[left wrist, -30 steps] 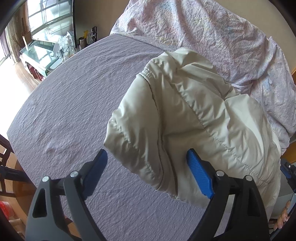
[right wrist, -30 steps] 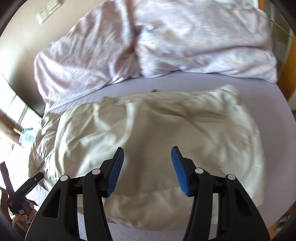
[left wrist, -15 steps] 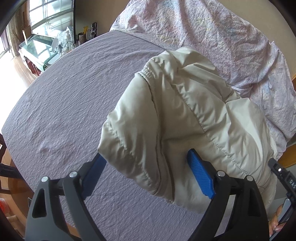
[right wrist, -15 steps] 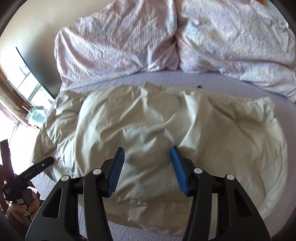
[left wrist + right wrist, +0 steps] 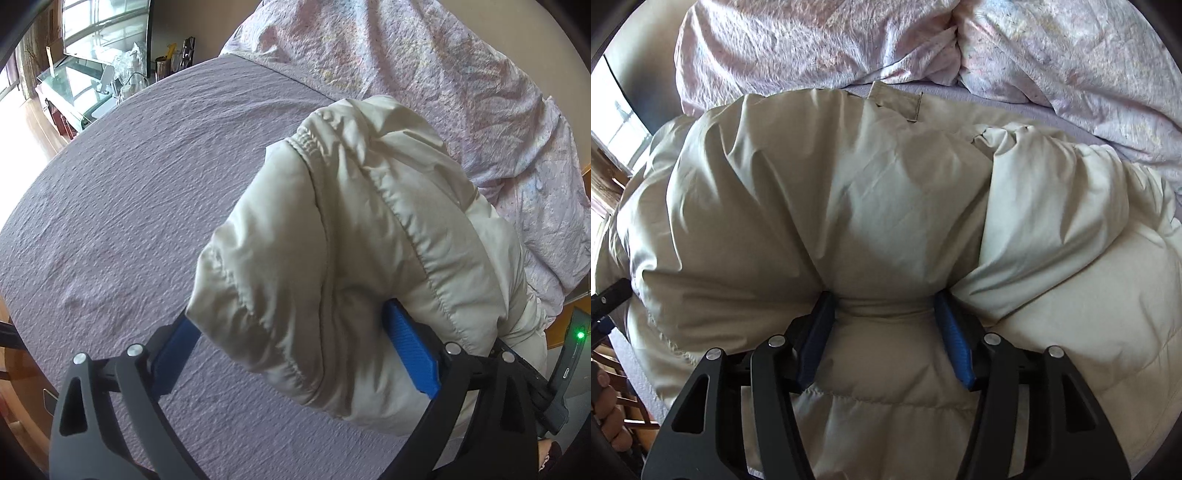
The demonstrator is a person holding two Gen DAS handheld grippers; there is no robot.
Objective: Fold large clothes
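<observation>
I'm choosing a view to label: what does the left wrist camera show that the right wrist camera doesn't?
Only the left wrist view shows the bare stretch of purple bedsheet and a cluttered glass table beyond the bed. Only the right wrist view shows the right gripper pressed into the padding. Both show the cream puffer jacket and the crumpled floral duvet.

It was a home bedroom — a bed with a lilac sheet [image 5: 155,192], 2 crumpled floral pillows [image 5: 820,48], a glass-topped side table [image 5: 79,92] cluttered with bottles by a window.
</observation>
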